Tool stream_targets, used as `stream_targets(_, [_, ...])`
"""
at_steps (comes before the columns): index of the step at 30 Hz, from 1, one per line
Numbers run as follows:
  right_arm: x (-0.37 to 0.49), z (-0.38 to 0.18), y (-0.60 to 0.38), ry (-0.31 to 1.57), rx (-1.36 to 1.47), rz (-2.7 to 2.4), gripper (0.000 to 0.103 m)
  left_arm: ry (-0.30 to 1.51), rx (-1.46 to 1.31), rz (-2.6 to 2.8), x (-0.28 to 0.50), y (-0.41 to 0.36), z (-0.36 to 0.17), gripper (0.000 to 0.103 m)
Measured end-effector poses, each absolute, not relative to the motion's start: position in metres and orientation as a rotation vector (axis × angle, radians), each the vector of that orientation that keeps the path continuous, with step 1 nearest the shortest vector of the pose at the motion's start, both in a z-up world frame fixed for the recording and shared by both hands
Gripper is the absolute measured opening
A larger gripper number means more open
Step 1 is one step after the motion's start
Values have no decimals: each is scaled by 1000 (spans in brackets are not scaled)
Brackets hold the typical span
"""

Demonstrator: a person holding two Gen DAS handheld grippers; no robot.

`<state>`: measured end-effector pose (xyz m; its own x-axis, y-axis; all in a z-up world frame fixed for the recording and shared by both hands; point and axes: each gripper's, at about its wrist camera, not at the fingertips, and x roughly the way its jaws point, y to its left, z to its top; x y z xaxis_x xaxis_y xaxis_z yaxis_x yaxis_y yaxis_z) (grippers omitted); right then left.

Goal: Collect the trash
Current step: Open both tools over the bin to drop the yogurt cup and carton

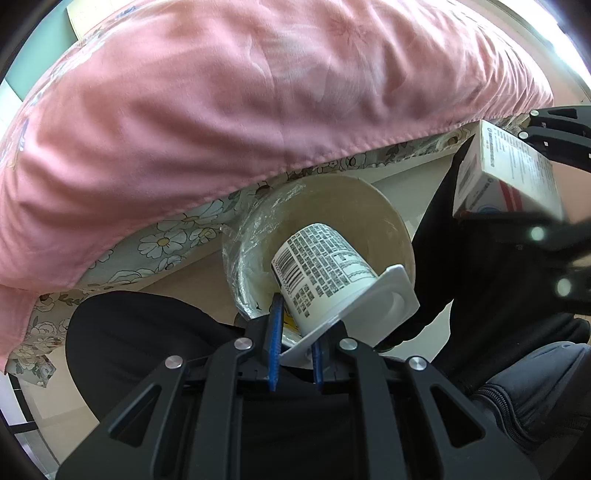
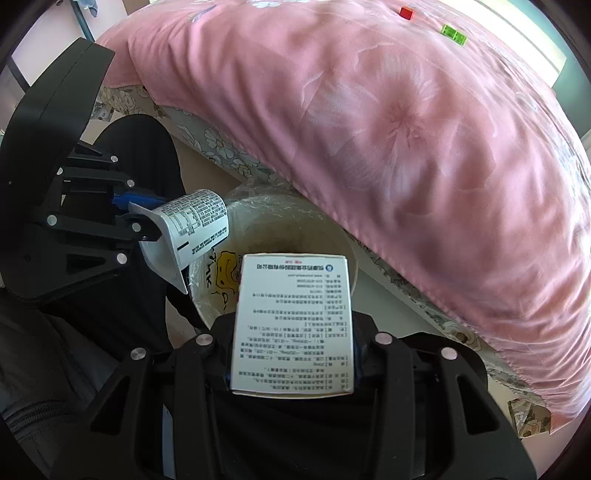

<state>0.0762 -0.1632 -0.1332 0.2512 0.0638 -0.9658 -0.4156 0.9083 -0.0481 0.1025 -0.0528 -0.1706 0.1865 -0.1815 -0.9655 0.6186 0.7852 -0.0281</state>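
My left gripper is shut on the rim of a white plastic cup with printed text, held tilted over a cream waste bin lined with clear plastic. The cup and left gripper also show in the right wrist view. My right gripper is shut on a white printed cardboard box, held above the bin. The box shows at the right of the left wrist view, in the right gripper.
A bed with a pink quilt and a floral sheet overhangs the bin. Small red and green blocks lie on the quilt. The person's dark-trousered legs and a grey bag are near.
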Motion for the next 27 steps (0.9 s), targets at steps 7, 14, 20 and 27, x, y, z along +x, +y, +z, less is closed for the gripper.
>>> stream_targets(7, [87, -161, -158, 1338, -324, 348, 44, 1316, 413, -586, 111, -57, -193, 16])
stream_targets(14, [99, -184, -153, 1388, -324, 365, 44, 1363, 414, -588, 121, -62, -212, 16])
stream_targets(20, [108, -202, -152, 1418, -339, 367, 44, 1402, 415, -588, 129, -65, -229, 16])
stream_targets(27, [118, -214, -152, 1441, -340, 372, 44, 1439, 418, -584, 137, -69, -246, 16])
